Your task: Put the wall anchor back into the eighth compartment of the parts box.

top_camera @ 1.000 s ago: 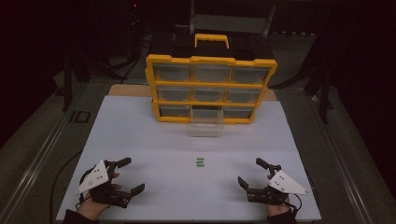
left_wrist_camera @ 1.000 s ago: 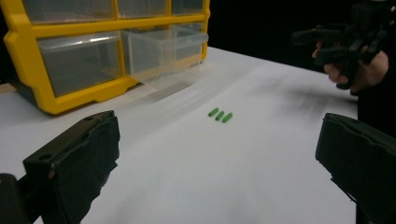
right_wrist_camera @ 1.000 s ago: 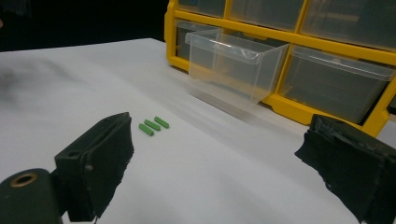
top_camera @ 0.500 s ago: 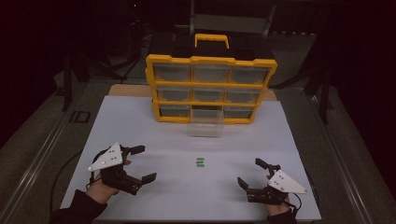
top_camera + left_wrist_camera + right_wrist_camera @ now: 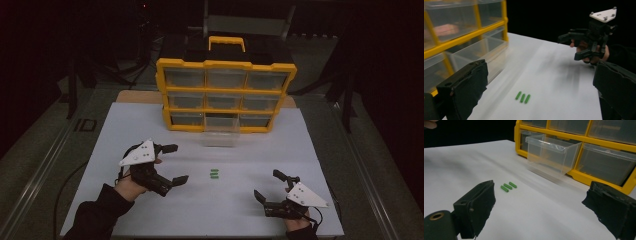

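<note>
Three small green sticks lie side by side on the white table top. Behind them stands a yellow drawer cabinet whose clear bottom-middle drawer is pulled out and looks empty. My left gripper hovers open just left of the sticks, jaws pointing right at them. My right gripper rests open near the front right, jaws aimed toward the sticks and the drawer. The left gripper view also shows the right gripper farther off.
The cabinet has a black and yellow carry handle on top. Its other clear drawers are closed. Dark floor and metal rails surround the table. Bare white surface lies between the grippers and the cabinet.
My left gripper has lifted from the front left corner and moved forward and right toward the green sticks. The right gripper has stayed put.
</note>
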`<state>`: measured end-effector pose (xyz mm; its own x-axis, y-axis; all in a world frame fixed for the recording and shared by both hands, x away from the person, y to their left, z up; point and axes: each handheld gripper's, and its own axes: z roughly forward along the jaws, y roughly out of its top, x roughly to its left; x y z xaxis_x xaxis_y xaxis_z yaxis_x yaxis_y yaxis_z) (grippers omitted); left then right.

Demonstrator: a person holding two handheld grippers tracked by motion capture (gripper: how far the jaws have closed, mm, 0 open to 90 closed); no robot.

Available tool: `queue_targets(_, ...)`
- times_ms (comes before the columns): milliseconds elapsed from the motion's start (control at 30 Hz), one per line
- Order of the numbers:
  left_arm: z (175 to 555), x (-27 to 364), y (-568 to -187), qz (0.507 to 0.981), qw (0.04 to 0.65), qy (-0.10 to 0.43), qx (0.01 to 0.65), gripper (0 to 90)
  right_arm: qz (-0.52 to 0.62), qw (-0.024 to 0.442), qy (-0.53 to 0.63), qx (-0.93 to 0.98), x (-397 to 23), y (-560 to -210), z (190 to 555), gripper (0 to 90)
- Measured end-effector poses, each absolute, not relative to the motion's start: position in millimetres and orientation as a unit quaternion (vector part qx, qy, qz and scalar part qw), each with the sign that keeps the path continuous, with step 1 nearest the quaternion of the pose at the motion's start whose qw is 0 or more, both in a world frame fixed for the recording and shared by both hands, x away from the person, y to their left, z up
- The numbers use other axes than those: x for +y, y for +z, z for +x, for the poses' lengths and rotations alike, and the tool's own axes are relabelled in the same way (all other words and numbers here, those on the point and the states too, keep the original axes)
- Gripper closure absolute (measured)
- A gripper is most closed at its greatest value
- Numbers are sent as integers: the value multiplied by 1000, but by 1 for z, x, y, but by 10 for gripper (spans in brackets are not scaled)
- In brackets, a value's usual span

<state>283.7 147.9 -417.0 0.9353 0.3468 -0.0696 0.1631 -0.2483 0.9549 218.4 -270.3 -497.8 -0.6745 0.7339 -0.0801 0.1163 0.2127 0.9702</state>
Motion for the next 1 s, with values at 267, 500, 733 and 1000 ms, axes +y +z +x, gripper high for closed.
queue_targets(267, 298, 116, -423, 796, 586, 48, 140, 0, 291, 275, 557, 727, -269, -497, 218, 80)
queue_targets(500, 310, 95, -434, 813, 568, 37, 123, 0, 290, 272, 557, 730, -269, -498, 218, 80)
queue_targets(733, 326, 76, -452, 833, 539, 29, 120, 69, 289, 267, 556, 732, -269, -499, 219, 81)
queue_targets(1000, 336, 66, -470, 846, 516, 29, 130, 224, 288, 265, 556, 733, -269, -499, 218, 81)
